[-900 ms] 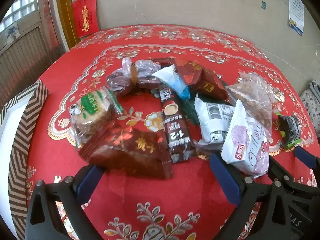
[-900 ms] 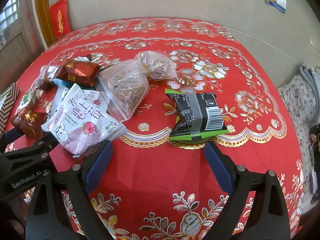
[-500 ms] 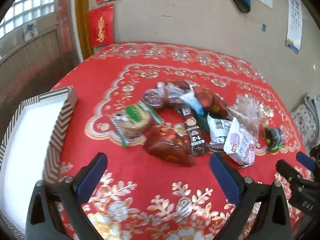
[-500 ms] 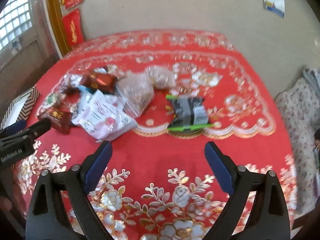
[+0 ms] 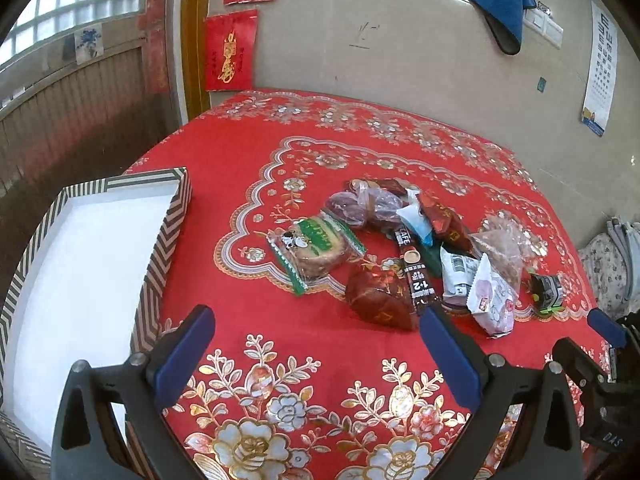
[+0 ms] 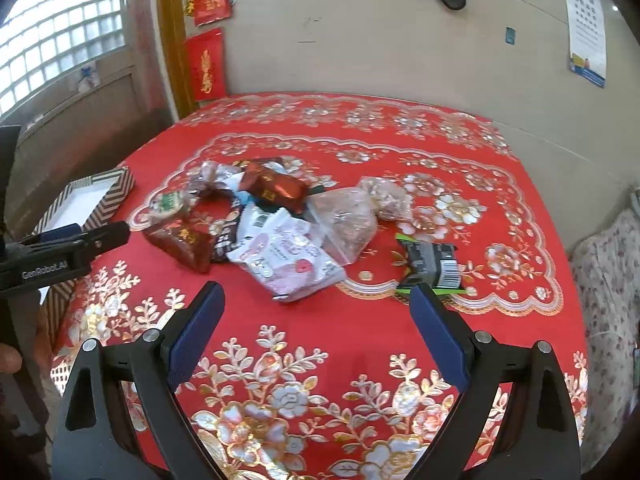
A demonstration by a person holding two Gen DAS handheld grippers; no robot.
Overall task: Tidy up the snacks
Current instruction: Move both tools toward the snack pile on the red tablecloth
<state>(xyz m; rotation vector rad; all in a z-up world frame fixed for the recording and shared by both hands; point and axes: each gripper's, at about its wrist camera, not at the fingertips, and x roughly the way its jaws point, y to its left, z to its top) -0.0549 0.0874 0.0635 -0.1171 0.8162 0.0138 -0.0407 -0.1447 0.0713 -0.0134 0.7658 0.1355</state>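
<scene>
We hold both tools back from the pile, empty: the left gripper has its jaws wide apart over bare tablecloth, and the right gripper stands just as wide with nothing between its blue pads. Going left to right, the chevron-edged box sits at the table's left side with its white floor empty, well apart from the snacks, which lie loose in a heap mid-table: the green-labelled cake packet, the dark red foil packet, the coffee stick, the pink-and-white pouch, the clear bag, and the black-and-green packet alone at the right. We judge nothing is sorted yet, so we should start at the edges of the heap, left tool on the cake packet nearest the box, pinching a flat seam so neighbours are not dragged. The left view shows the box's whole interior; the right view shows only its corner, yet it separates the clear bag from the lone black-and-green packet much more plainly
</scene>
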